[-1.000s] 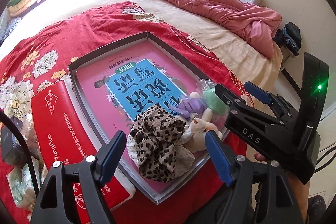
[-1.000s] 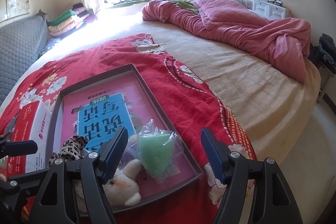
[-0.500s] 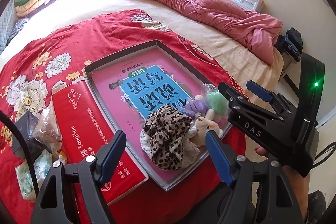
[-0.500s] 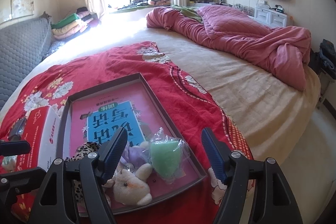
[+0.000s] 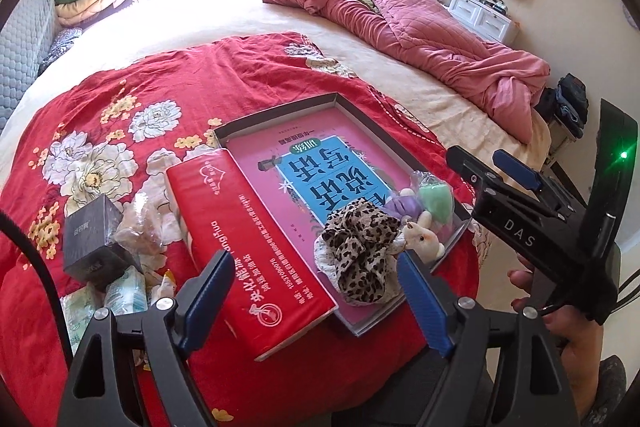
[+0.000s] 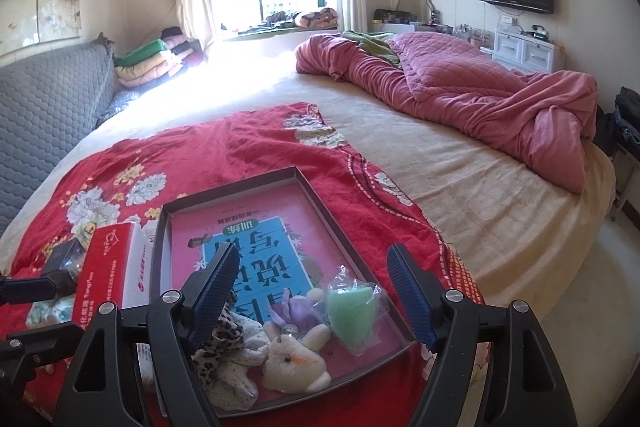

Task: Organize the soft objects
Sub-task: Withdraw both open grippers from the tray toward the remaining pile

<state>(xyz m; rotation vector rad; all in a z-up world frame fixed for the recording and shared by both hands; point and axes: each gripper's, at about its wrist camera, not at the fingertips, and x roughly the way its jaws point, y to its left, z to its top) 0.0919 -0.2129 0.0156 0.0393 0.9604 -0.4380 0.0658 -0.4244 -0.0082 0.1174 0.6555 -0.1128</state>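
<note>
A shallow grey tray (image 5: 280,111) (image 6: 320,211) with a pink and blue printed bottom lies on the red flowered cloth. Its near end holds a leopard-print scrunchie (image 5: 360,247) (image 6: 224,331), a white plush rabbit (image 5: 424,239) (image 6: 292,359), a purple soft piece (image 5: 400,205) (image 6: 296,309) and a green sponge in clear wrap (image 5: 436,197) (image 6: 352,311). My left gripper (image 5: 316,299) is open and empty, held above the tray's near left corner. My right gripper (image 6: 312,291) is open and empty above the tray's near end; it also shows in the left wrist view (image 5: 516,183).
A red tissue pack (image 5: 244,243) (image 6: 112,267) lies along the tray's left side. Left of it are a black box (image 5: 94,235), crumpled clear wrap (image 5: 140,223) and small wipe packs (image 5: 124,287). A pink quilt (image 6: 460,99) lies across the bed's far right.
Both grippers have pulled back and up from the tray, so more of the bed shows. The left view has swung left, bringing the black box and wrappers in. The objects have not moved.
</note>
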